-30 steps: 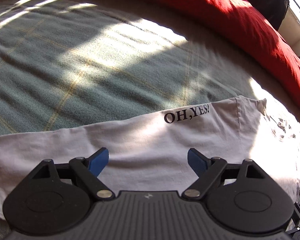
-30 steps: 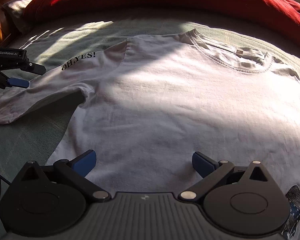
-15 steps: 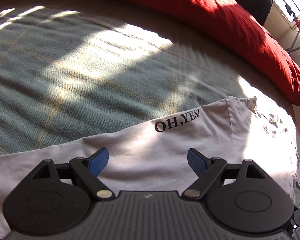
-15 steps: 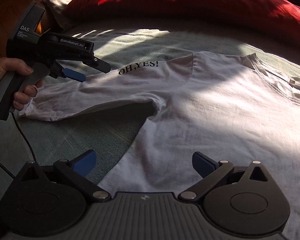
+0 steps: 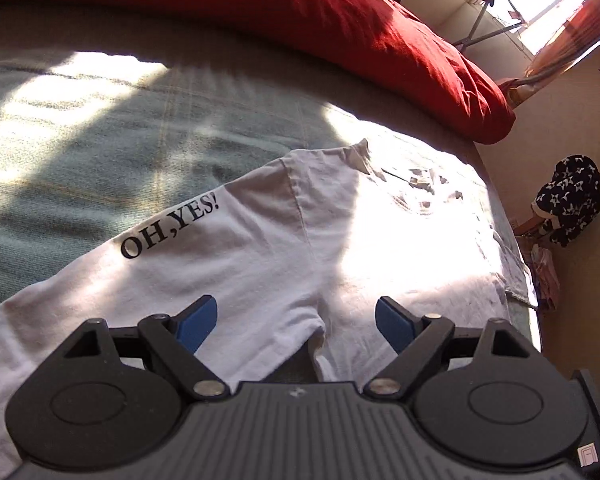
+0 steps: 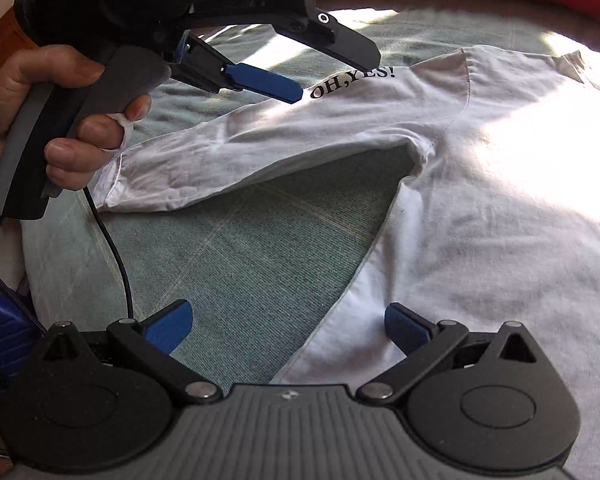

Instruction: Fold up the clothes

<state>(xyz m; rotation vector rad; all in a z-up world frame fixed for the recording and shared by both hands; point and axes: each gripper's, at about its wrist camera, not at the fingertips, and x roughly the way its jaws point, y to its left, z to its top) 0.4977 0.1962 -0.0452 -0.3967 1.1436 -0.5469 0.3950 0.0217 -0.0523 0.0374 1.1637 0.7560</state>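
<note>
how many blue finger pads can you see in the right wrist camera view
3. Two on the right gripper at the bottom, left and right; one on the left gripper at upper left, its partner hidden.

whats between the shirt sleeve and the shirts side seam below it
Only bare green blanket: a wedge of it shows between the sleeve and the side seam of the shirt, clearest in the right wrist view.
</note>
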